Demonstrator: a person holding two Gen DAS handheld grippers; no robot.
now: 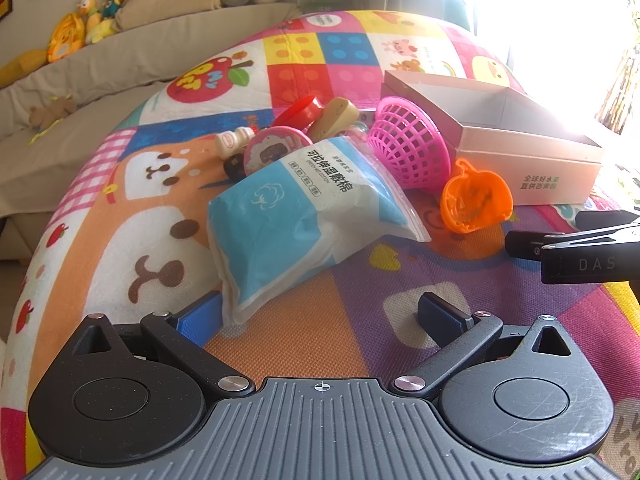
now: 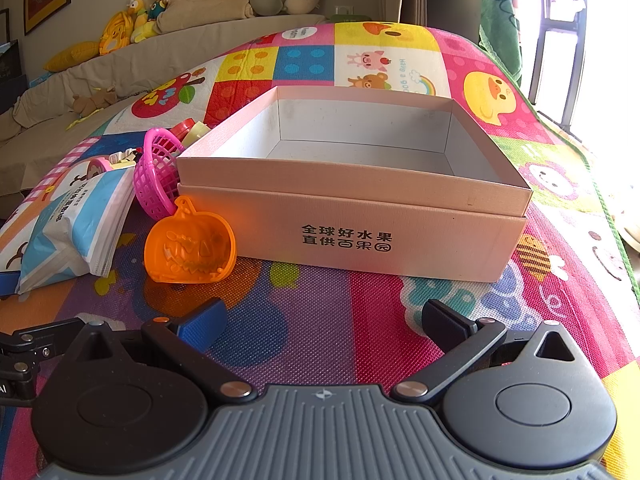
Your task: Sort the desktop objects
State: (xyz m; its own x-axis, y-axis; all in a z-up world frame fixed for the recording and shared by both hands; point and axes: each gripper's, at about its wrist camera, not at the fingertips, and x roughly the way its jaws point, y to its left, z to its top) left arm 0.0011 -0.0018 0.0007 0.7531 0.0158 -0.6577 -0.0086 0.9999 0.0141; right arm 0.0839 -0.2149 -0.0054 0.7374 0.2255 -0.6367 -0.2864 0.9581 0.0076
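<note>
A blue-and-white cotton pad bag (image 1: 296, 216) (image 2: 76, 224) lies on the colourful play mat, its near corner just ahead of my open left gripper (image 1: 320, 316). Behind it lie a pink mesh basket (image 1: 408, 148) (image 2: 158, 176), an orange pumpkin mould (image 1: 476, 200) (image 2: 190, 246), a pink round lid (image 1: 272, 148), a small white bottle (image 1: 234, 140), a red cap (image 1: 300, 112) and a beige toy piece (image 1: 334, 118). An empty pink cardboard box (image 2: 360, 216) (image 1: 520, 148) stands ahead of my open right gripper (image 2: 324, 320), which holds nothing.
The play mat (image 2: 320, 320) covers the whole work surface. A beige sofa (image 1: 100, 64) with plush toys (image 1: 96, 16) runs along the back left. Bright window light washes out the right side. The right gripper's body (image 1: 576, 252) shows at the left view's right edge.
</note>
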